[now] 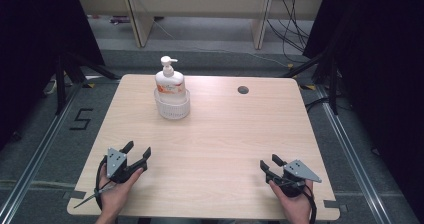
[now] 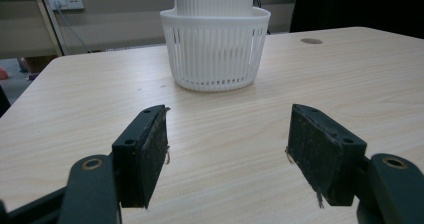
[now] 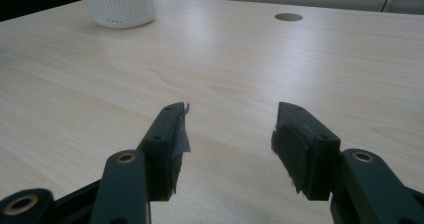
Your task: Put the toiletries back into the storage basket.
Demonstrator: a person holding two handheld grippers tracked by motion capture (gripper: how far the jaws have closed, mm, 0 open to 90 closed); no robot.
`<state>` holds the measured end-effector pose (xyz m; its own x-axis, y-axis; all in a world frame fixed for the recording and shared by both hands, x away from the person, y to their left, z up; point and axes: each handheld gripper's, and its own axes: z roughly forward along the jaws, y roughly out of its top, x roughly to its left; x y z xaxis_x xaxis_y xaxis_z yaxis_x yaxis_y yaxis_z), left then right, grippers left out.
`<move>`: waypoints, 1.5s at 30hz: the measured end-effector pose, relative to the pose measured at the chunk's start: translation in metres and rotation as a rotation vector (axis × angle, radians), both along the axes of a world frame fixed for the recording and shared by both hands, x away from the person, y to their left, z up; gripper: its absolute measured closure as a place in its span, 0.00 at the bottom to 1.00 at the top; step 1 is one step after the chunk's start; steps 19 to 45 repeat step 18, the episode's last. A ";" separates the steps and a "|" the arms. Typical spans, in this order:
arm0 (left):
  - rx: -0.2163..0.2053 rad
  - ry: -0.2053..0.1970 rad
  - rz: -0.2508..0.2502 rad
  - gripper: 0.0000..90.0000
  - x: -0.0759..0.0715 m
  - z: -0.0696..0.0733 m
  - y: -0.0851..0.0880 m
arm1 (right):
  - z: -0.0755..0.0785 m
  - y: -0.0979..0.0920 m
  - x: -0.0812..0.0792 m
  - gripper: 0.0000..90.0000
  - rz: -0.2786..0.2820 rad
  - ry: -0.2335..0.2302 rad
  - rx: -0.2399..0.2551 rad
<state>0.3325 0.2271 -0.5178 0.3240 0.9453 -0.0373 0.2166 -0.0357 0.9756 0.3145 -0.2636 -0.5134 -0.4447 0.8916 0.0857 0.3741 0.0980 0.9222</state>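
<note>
Left gripper sits near the table's front edge, jaws wide, empty; the pump bottle stands upright in a white basket far-left of centre, well apart. Right gripper is wide and empty too; I'd guess go in level and grab the bottle above the rim.

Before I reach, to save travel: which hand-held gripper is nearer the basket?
The left hand-held gripper: the basket with the soap bottle sits left of centre; the right hand-held gripper is farther away.
</note>
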 end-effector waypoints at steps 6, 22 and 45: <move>0.005 0.006 0.005 0.36 0.001 -0.006 0.001 | 0.000 0.000 0.001 0.52 0.008 0.001 -0.011; 0.032 0.008 -0.005 0.36 0.002 -0.005 0.000 | -0.001 -0.003 0.003 0.52 0.007 -0.011 -0.001; 0.032 0.008 -0.005 0.36 0.002 -0.005 0.000 | -0.001 -0.003 0.003 0.52 0.007 -0.011 -0.001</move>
